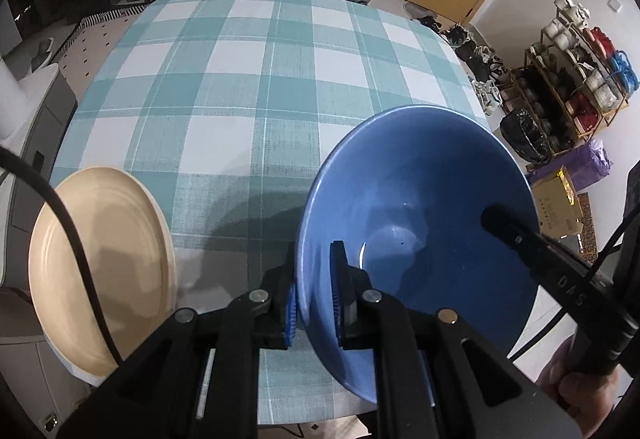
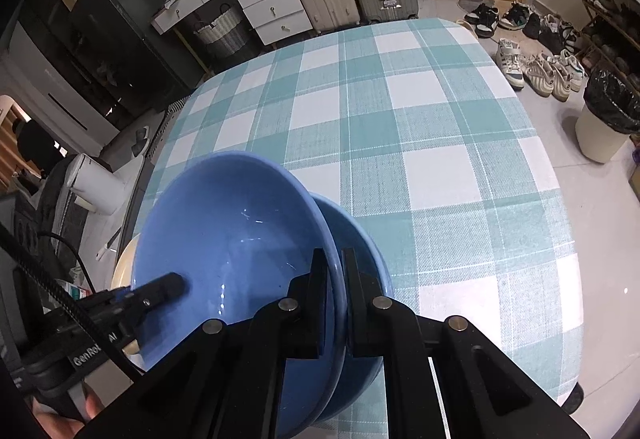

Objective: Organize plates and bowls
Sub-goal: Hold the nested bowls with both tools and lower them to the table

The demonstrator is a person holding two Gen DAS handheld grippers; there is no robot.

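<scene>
Two grippers worked over a checked table (image 2: 440, 143). At its near edge, a blue bowl (image 2: 240, 239) sat nested in a second bowl (image 2: 360, 239), beside a cream plate (image 1: 104, 271). The right gripper (image 2: 334, 303) pinched the upper rim; the left gripper (image 1: 314, 303) pinched the opposite rim. Uneven pulling might tip the stack off the edge.

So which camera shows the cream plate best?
The left wrist view: the cream plate lies almost whole at the table's near left edge, crossed only by a black cable. In the right wrist view only a thin sliver of its rim shows behind the blue bowl.
</scene>
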